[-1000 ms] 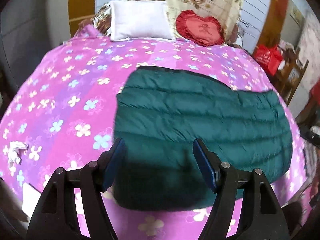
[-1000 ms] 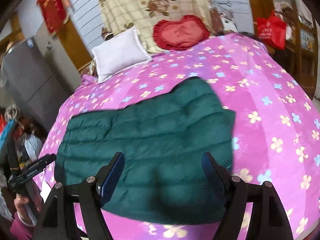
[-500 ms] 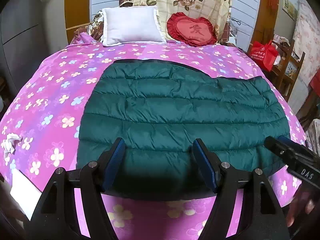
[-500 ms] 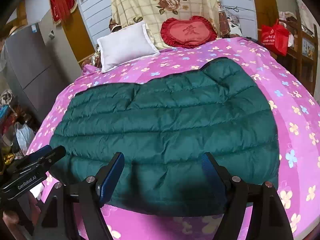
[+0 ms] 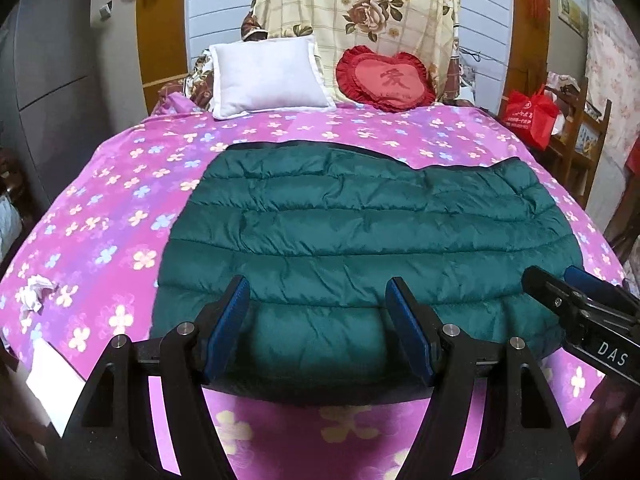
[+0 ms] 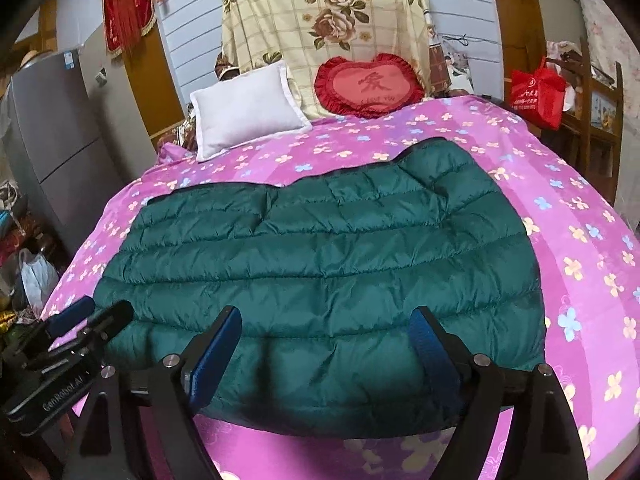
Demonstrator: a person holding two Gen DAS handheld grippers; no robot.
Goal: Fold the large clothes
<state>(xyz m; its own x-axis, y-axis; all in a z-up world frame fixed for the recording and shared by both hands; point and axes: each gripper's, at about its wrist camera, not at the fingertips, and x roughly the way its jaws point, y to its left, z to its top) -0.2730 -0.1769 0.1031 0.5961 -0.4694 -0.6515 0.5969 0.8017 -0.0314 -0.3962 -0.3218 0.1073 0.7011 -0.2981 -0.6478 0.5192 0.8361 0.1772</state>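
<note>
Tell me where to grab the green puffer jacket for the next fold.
Probably take the green puffer jacket by its near edge, one corner per gripper, coming from the foot of the bed. It lies flat and wide, with that edge right below the open left gripper and right gripper.

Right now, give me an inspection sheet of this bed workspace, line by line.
Surface: bed under a pink flowered cover.
Job's things: green padded jacket lying flat across the near half, quilted side up.
Clutter: crumpled tissue near the left edge; white pillow and red heart cushion at the head.
Grippers: left gripper open above the jacket's near edge; right gripper open, jaws just widened, nothing held.
Cables: nothing seen.
Surroundings: red bag on a wooden chair at right, grey fridge at left.
</note>
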